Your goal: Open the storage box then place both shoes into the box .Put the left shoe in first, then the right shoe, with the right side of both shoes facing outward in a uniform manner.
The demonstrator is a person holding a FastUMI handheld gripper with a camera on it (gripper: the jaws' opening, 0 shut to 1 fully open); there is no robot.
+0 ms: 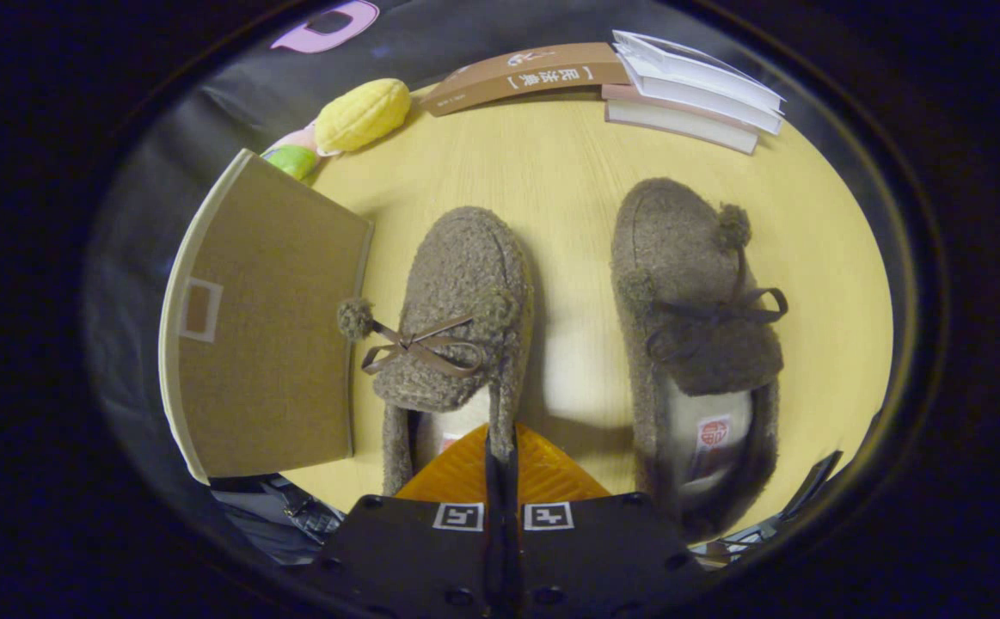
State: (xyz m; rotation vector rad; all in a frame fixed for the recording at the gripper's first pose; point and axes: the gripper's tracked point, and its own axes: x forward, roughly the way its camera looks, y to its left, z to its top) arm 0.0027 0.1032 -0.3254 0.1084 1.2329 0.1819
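Note:
Two fuzzy brown slippers with bows and pompoms lie side by side on the yellow table (551, 163), toes pointing away from me. My gripper (500, 451) is shut on the left shoe (461, 292), its fingers pinching the right-hand wall of the heel opening. The right shoe (689, 292) lies a little apart to the right, beyond the fingers. The brown cardboard storage box (267, 327) stands just left of the held shoe, showing a flat brown face with cream edges. Whether it is open I cannot tell.
A yellow plush toy (362, 113) and a green object (293, 160) lie beyond the box. A brown book (525, 73) and a stack of white books (693, 94) line the table's far edge. Bare tabletop stretches between the shoes and the books.

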